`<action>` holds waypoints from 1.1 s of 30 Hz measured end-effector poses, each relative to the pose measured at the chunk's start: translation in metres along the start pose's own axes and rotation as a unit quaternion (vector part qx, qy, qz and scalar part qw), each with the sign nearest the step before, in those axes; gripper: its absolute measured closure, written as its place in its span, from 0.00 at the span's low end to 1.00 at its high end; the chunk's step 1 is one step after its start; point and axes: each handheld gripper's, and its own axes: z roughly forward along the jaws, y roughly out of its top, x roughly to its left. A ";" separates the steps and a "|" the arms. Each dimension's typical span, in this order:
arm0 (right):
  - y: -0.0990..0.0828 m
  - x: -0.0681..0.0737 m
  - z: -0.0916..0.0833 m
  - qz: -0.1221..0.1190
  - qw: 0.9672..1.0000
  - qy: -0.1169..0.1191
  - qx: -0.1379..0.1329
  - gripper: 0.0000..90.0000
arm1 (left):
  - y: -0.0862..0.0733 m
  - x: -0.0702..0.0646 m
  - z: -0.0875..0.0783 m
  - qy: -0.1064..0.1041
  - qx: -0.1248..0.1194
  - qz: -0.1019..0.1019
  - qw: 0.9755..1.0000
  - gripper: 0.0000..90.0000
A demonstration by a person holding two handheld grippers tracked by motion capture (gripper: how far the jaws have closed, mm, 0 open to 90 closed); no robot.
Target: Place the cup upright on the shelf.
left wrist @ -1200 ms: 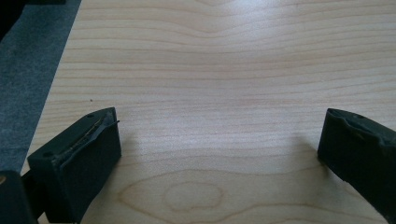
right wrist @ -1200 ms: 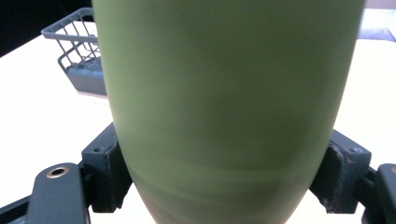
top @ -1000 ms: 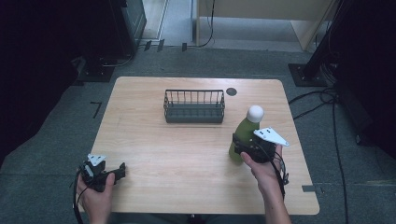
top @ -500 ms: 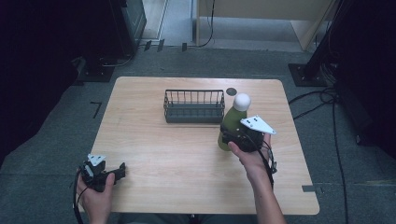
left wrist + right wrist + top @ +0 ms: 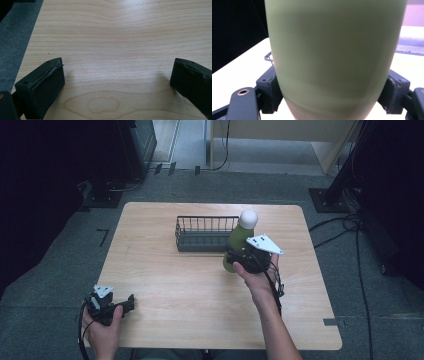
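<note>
The right gripper [image 5: 239, 256] is clamped on a green bottle with a white cap [image 5: 239, 236], its 2 jaws pressed against opposite sides of the lower body; in the right gripper view the bottle [image 5: 334, 57] stands between the jaws with no gap at either contact face. From the high view the bottle is carried roughly upright, leaning slightly, just beside the right end of the black wire basket [image 5: 200, 234] and partly overlapping that end in the picture. Whether its base has cleared the table [image 5: 165, 270] cannot be told for certain from above, though the right gripper view suggests that it is lifted. The basket sits toward the far middle of the table, and nothing can be seen in it. The left gripper [image 5: 127, 303] rests at the near left corner of the table, well apart from bottle and basket; the left gripper view shows its jaws spread wide with bare wood between them and nothing held. Assessment: the work in hand appears to be placing the bottle in the basket. The grasp is made and the bottle brought to the basket's side. Outstanding, in my judgement: carry it over the rim, lower it inside, release. Risk noted: the basket is shallow and the bottle tall, so it may topple if set down upright.
</note>
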 end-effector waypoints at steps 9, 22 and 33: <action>0.017 0.009 0.008 -0.006 1.000 -0.003 -0.030 0.22 | 0.000 0.000 0.000 0.000 0.000 0.000 1.000 0.00; 0.044 0.017 0.029 -0.002 0.999 -0.012 -0.051 0.22 | 0.000 0.000 0.000 0.000 0.001 0.000 1.000 0.00; 0.068 0.025 0.052 0.002 0.997 -0.019 -0.072 0.22 | 0.000 0.000 0.000 0.000 0.001 0.000 1.000 0.00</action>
